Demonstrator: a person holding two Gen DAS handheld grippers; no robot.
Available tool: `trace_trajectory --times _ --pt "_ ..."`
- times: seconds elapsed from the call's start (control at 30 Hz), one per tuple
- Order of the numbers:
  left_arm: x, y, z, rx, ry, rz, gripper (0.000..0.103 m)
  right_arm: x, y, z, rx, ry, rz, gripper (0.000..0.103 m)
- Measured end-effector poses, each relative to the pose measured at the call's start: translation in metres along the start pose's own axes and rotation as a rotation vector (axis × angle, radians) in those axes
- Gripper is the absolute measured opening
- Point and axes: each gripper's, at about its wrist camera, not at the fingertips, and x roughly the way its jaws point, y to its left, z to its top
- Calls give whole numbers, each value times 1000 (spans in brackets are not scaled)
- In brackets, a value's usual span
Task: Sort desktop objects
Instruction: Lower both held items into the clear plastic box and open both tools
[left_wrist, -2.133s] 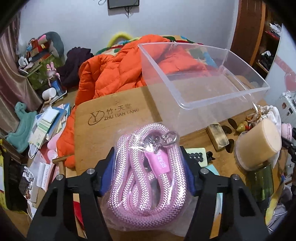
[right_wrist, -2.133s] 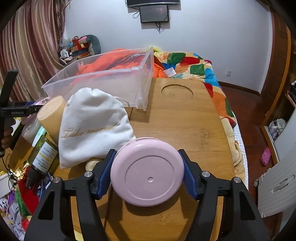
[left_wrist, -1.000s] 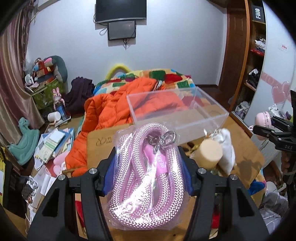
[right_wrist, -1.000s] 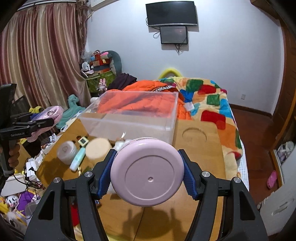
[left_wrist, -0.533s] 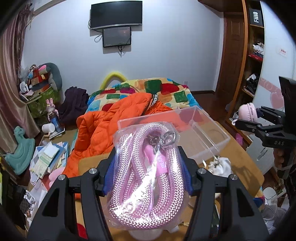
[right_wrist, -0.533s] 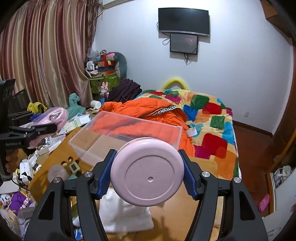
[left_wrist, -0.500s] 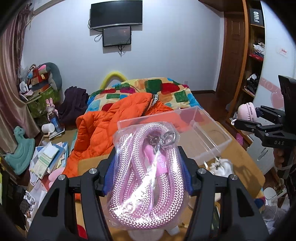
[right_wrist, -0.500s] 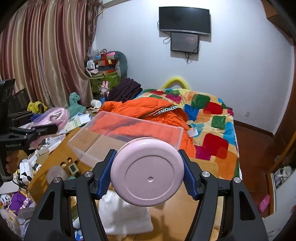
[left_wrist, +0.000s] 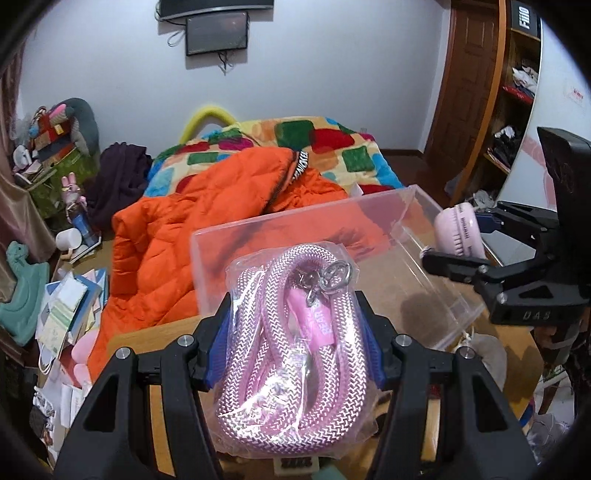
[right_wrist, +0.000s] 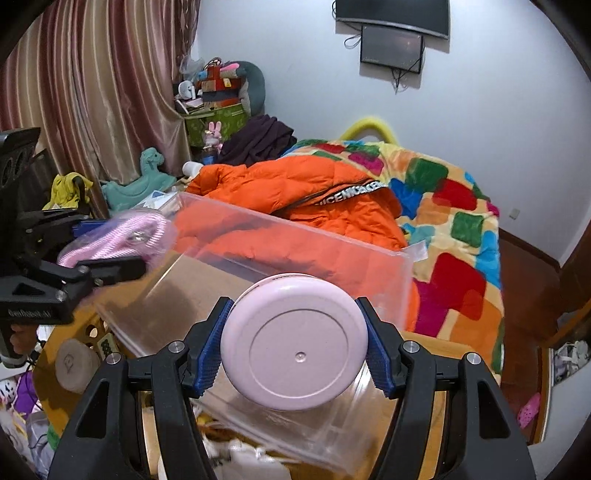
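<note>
The left gripper (left_wrist: 295, 339) pinches a bagged pink rope (left_wrist: 291, 350) tagged "BEAR"; the right gripper (right_wrist: 295, 343) clamps a pink round case (right_wrist: 295, 341), a clear plastic bin (right_wrist: 280, 266) ahead.

Left tongs (left_wrist: 295, 339) clamp a bagged pink rope (left_wrist: 295, 339) before a clear bin (left_wrist: 436, 295).

Both grippers are coming in over the clear plastic bin (left_wrist: 306, 236) from opposite sides, closing on each other. The left gripper (left_wrist: 295, 336) is carrying its bagged pink rope (left_wrist: 295, 354) and the right gripper (right_wrist: 295, 347) its pink round case (right_wrist: 295, 343), lifted up off the wooden table (left_wrist: 173, 332).
</note>
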Motion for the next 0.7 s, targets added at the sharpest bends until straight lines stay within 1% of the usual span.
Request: trace_trajectory --times 0.17,0.33,0.43,0.53,0.7 --pt "16 -13 2 57 22 -10 59 22 2 2 -27 54 -6 62" --pt "27 -14 2 63 65 -29 59 41 3 5 -52 131 20 62" --pt "29 -15 2 68 79 -36 59 49 8 7 -91 177 6 62" --pt "33 -18 -1 90 97 -28 60 54 10 6 -113 210 -6 62" --pt "42 -21 -6 97 141 -29 60 57 10 6 -110 248 10 62"
